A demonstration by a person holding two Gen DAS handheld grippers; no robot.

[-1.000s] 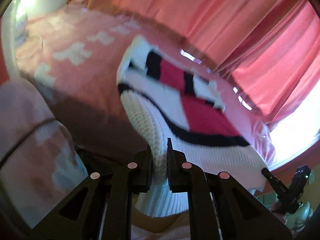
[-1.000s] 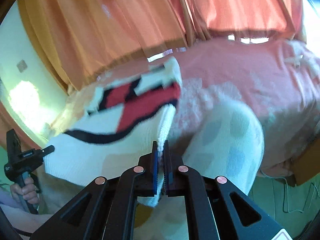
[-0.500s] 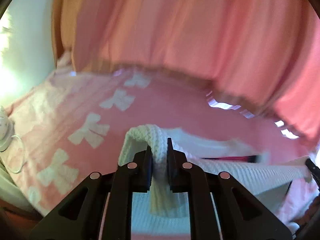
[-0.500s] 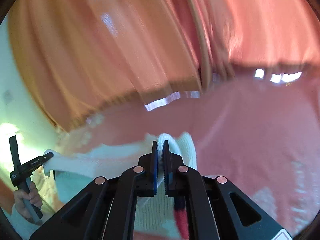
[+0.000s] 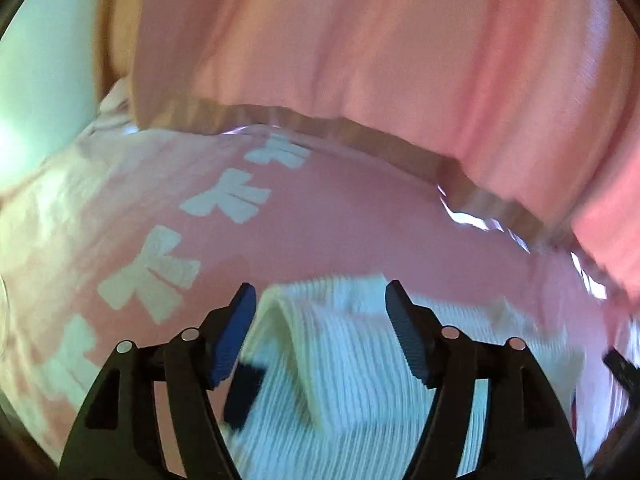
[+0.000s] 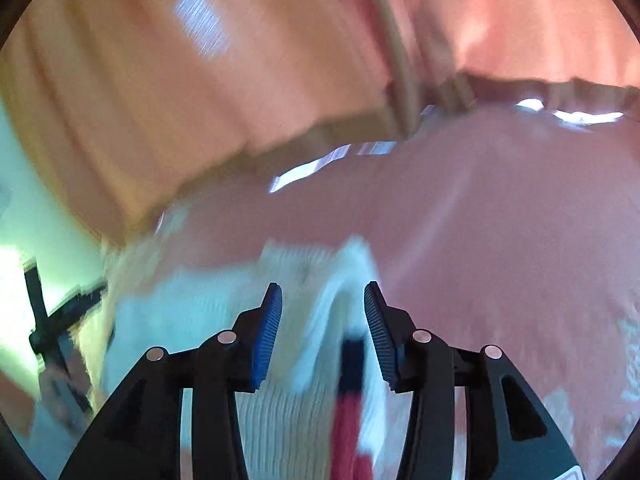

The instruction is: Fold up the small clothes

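Note:
A white ribbed knit sweater with red and black patches lies on the pink bed cover. My left gripper is open, its jaws spread on either side of a fold of the sweater's edge. In the right wrist view the same sweater shows, blurred, with a red and black stripe between the jaws. My right gripper is open over that edge. The other gripper shows at the far left.
The bed cover carries white bow shapes on the left. Pink curtains hang behind the bed, orange-toned in the right wrist view. A pale wall stands at the left.
Both grippers carried the sweater's edge forward over the bed, then opened and let it go. The sweater now lies folded on the cover.

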